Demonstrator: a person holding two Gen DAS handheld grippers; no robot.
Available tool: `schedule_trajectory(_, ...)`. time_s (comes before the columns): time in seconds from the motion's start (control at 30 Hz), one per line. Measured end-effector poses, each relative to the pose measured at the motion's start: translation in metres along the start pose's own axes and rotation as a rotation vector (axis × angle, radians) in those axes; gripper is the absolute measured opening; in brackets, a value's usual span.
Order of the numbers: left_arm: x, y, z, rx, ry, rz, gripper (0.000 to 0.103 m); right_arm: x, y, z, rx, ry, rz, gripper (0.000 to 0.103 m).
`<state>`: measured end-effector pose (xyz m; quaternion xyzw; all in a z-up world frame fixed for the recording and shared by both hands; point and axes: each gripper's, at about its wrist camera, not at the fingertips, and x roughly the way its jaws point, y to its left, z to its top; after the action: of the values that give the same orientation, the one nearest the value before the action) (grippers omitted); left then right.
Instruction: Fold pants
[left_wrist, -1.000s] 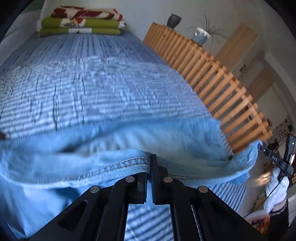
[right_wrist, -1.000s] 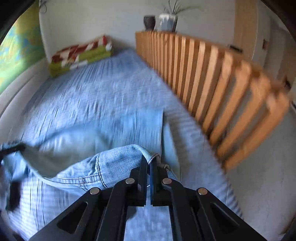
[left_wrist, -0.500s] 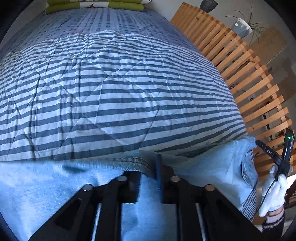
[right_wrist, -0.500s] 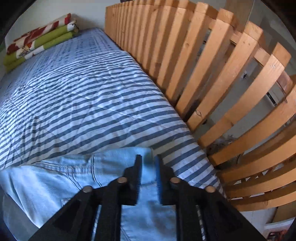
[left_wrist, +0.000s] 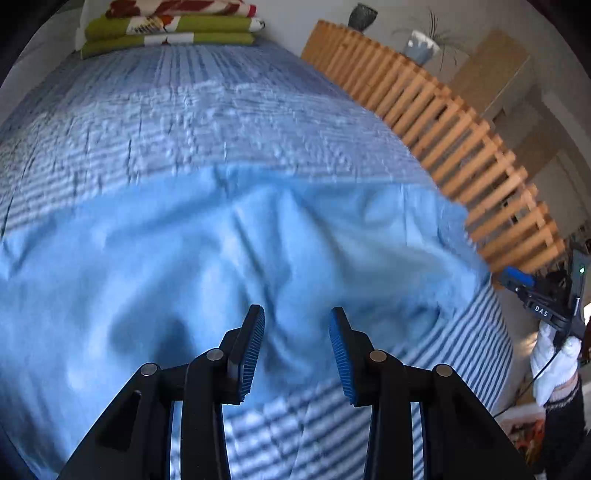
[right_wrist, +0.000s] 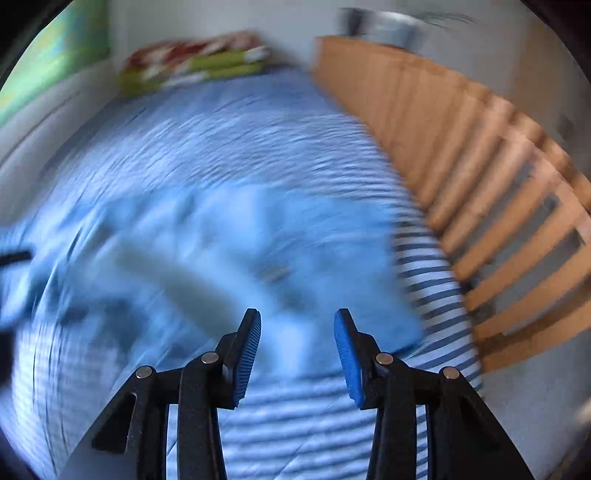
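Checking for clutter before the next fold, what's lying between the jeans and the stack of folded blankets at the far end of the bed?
Only bare striped bedspread lies between the jeans and the folded blankets, seen clearest in the left wrist view.

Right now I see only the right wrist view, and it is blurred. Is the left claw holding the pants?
Observer: No. The left claw is open, with nothing between its fingers. The pants lie on the bed below it.
Operator: Do the pants lie flat?
Observer: Not quite. The left view shows wrinkles across their middle.
Operator: Can you see the right hand?
Observer: Yes. A white-gloved hand is beyond the bed's right edge, below the wooden slats.
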<state>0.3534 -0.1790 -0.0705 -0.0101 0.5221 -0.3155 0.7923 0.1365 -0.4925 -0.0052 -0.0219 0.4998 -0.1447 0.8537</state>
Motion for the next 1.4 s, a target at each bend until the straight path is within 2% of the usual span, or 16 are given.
schedule_trajectory(0.1, -0.001, 0.010, -0.036, 0.017, 0.029, 0.042, 0.039, 0.006, 0.050, -0.009, -0.097, 0.014, -0.013, 0.037)
schedule_trajectory(0.23, -0.007, 0.033, -0.058, -0.042, 0.043, 0.027, 0.039, 0.032, 0.086, -0.004, -0.117, 0.078, -0.008, 0.037)
schedule_trajectory(0.37, -0.016, 0.058, -0.066, -0.073, 0.039, 0.030, 0.039, 0.060, 0.115, -0.001, -0.180, 0.117, -0.136, 0.037)
schedule_trajectory(0.53, -0.032, 0.094, -0.075, -0.114, 0.013, 0.064, 0.039, 0.083, 0.130, -0.004, -0.231, 0.146, -0.251, 0.037)
schedule_trajectory(0.6, -0.036, 0.109, -0.078, -0.140, 0.013, 0.074, 0.039, 0.088, 0.136, -0.008, -0.270, 0.148, -0.285, 0.024)
schedule_trajectory(0.63, -0.037, 0.116, -0.079, -0.146, 0.018, 0.085, 0.039, 0.089, 0.135, -0.009, -0.276, 0.160, -0.282, 0.006)
schedule_trajectory(0.67, -0.037, 0.124, -0.079, -0.146, 0.018, 0.107, 0.039, 0.087, 0.134, -0.011, -0.269, 0.170, -0.273, 0.006)
schedule_trajectory(0.77, -0.041, 0.148, -0.079, -0.169, 0.011, 0.149, 0.039, 0.057, 0.123, -0.013, -0.248, 0.100, -0.274, 0.005)
schedule_trajectory(0.83, -0.045, 0.164, -0.078, -0.197, -0.004, 0.162, 0.039, 0.030, 0.107, -0.013, -0.189, 0.075, -0.223, 0.003)
schedule_trajectory(0.97, -0.044, 0.192, -0.079, -0.263, -0.007, 0.149, 0.039, -0.020, 0.078, -0.023, -0.090, 0.011, -0.168, 0.001)
schedule_trajectory(1.07, -0.042, 0.202, -0.080, -0.286, -0.005, 0.145, 0.039, -0.014, 0.068, -0.029, -0.049, 0.028, -0.139, 0.001)
schedule_trajectory(1.2, -0.050, 0.186, -0.079, -0.246, -0.028, 0.132, 0.039, 0.016, 0.077, -0.025, -0.106, 0.051, -0.181, 0.001)
schedule_trajectory(1.3, -0.051, 0.158, -0.074, -0.175, -0.026, 0.116, 0.039, 0.026, 0.080, -0.014, -0.113, 0.057, -0.145, 0.007)
schedule_trajectory(1.33, -0.052, 0.147, -0.069, -0.151, -0.026, 0.112, 0.039, 0.029, 0.080, -0.012, -0.115, 0.094, -0.079, 0.013)
schedule_trajectory(1.37, -0.052, 0.138, -0.065, -0.132, -0.024, 0.098, 0.039, 0.033, 0.079, -0.011, -0.117, 0.156, 0.020, 0.016)
schedule_trajectory(1.4, -0.054, 0.131, -0.062, -0.117, -0.024, 0.083, 0.039, 0.032, 0.076, -0.012, -0.107, 0.181, 0.073, 0.017)
